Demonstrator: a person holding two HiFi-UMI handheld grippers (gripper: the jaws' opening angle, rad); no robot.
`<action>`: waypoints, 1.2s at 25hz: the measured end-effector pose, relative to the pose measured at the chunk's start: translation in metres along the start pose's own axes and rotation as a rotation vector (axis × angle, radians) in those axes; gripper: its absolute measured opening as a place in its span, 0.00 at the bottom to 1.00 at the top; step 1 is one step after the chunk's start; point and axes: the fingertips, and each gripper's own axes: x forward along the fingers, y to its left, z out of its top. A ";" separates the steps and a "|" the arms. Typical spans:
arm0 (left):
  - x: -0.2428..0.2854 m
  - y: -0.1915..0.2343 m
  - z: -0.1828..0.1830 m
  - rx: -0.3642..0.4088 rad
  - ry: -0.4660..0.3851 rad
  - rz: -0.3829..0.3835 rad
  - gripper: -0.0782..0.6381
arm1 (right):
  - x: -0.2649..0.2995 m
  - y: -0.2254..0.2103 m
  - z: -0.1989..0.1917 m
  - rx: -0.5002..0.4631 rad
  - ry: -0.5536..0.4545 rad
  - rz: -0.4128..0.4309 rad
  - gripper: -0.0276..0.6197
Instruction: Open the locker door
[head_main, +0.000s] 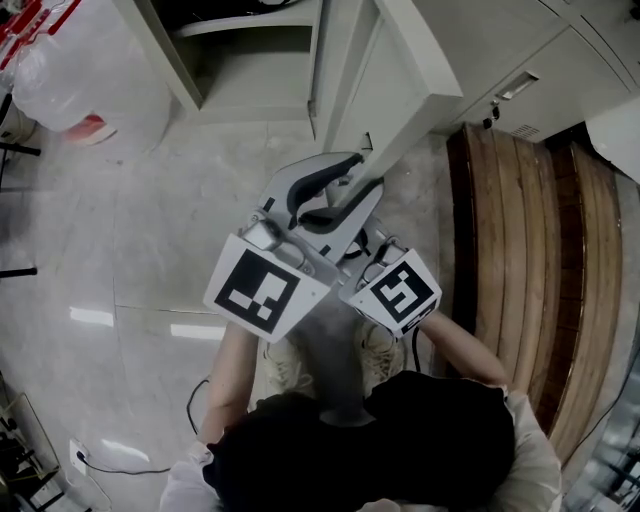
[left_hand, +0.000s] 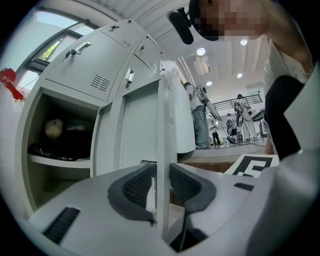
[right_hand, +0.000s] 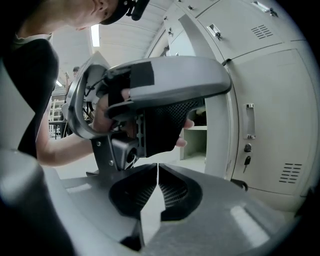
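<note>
In the head view the pale grey locker door (head_main: 420, 70) stands swung out from the lockers. My left gripper (head_main: 362, 182) reaches level to its free edge. The left gripper view shows that door edge (left_hand: 163, 125) upright between the two dark pads of the left gripper (left_hand: 161, 187); a slim gap shows at the left pad. My right gripper (right_hand: 158, 187) is shut with nothing in it. It sits just behind the left one, whose finger (right_hand: 175, 75) fills its view. Only its marker cube (head_main: 400, 290) shows from above.
The open compartment (left_hand: 60, 140) holds dark things and a pale round one on a shelf. A wooden bench (head_main: 520, 250) runs along the right. A clear plastic bag (head_main: 60, 80) lies at the far left. A shut locker with a key (right_hand: 246, 160) is right of the door. People stand far off (left_hand: 200, 120).
</note>
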 end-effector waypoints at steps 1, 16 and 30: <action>0.003 -0.002 0.000 -0.002 0.001 -0.013 0.27 | -0.001 -0.002 -0.001 0.005 0.000 -0.006 0.06; 0.054 -0.017 0.001 0.002 -0.013 -0.124 0.27 | -0.028 -0.048 -0.010 0.058 -0.006 -0.103 0.06; 0.069 -0.021 0.002 0.012 -0.022 -0.164 0.27 | -0.033 -0.064 -0.017 0.082 -0.001 -0.131 0.06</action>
